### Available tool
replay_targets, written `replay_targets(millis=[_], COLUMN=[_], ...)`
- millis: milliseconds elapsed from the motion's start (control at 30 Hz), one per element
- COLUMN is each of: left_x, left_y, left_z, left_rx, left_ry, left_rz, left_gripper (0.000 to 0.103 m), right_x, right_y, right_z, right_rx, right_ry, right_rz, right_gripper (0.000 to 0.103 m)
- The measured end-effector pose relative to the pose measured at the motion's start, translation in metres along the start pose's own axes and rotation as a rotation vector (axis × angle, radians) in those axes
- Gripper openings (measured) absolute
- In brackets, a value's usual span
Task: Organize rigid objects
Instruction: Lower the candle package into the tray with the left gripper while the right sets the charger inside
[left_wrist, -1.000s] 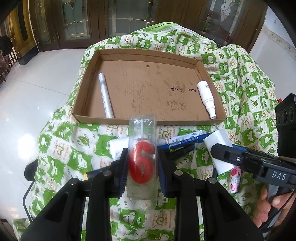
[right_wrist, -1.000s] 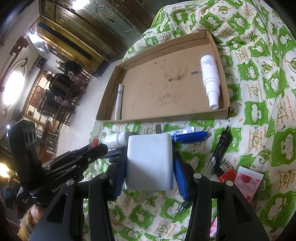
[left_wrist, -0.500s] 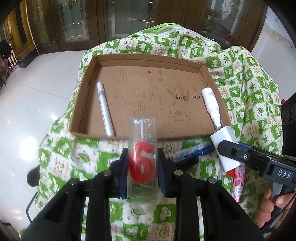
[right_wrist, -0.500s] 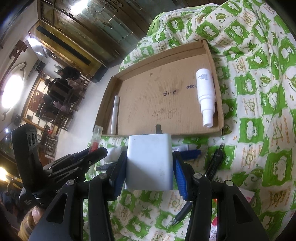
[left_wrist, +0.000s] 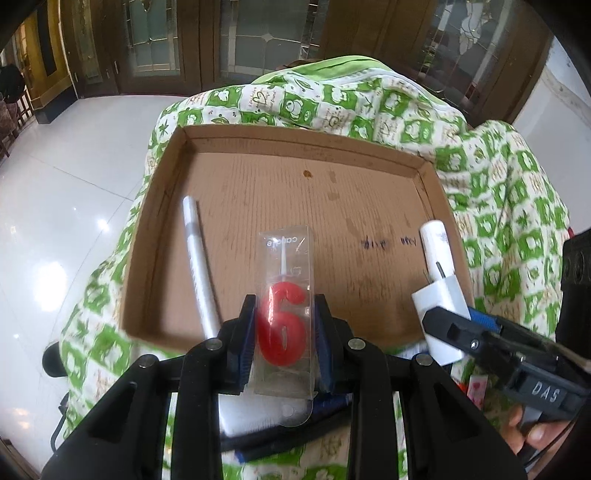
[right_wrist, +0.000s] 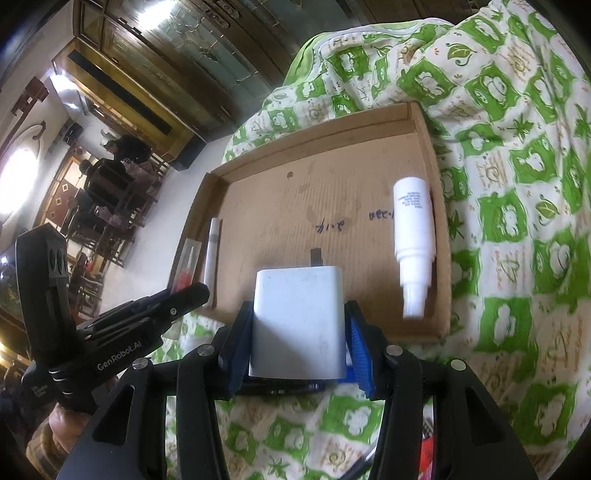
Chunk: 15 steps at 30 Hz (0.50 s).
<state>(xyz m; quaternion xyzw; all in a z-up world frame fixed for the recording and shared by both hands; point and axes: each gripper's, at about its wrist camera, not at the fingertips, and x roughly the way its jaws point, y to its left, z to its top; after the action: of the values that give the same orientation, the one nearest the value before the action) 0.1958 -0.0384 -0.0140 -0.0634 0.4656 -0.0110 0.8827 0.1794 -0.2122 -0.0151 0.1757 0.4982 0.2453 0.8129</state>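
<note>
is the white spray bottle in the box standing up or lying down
Lying down. The white spray bottle rests on its side on the floor of the cardboard box, along the right wall, nozzle pointing toward the near edge.

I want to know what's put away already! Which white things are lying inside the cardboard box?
The white pen at the cardboard box's left side and the white spray bottle at its right. The white charger is clamped in the right gripper.

Probably a home or dining hall: dark wooden glazed doors (left_wrist: 258, 40) along the top, glossy white floor tiles (left_wrist: 66, 192) at left, seated people (right_wrist: 110, 177) at mid-left.
</note>
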Motion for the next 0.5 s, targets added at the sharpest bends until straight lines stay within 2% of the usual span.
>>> replay_targets(millis=[300, 500], left_x=[0.029, 0.052], left_y=[0.002, 0.006], left_z=[0.021, 0.015], left_rx=[-0.028, -0.023], left_ry=[0.003, 0.019], left_rz=[-0.001, 0.027], left_gripper=[0.026, 0.026], right_x=[0.013, 0.027], right_y=[0.0, 0.007], right_z=[0.019, 0.021], right_rx=[-0.015, -0.084], right_ry=[-0.015, -0.011], right_rz=[-0.027, -0.102], right_gripper=[0.043, 0.043])
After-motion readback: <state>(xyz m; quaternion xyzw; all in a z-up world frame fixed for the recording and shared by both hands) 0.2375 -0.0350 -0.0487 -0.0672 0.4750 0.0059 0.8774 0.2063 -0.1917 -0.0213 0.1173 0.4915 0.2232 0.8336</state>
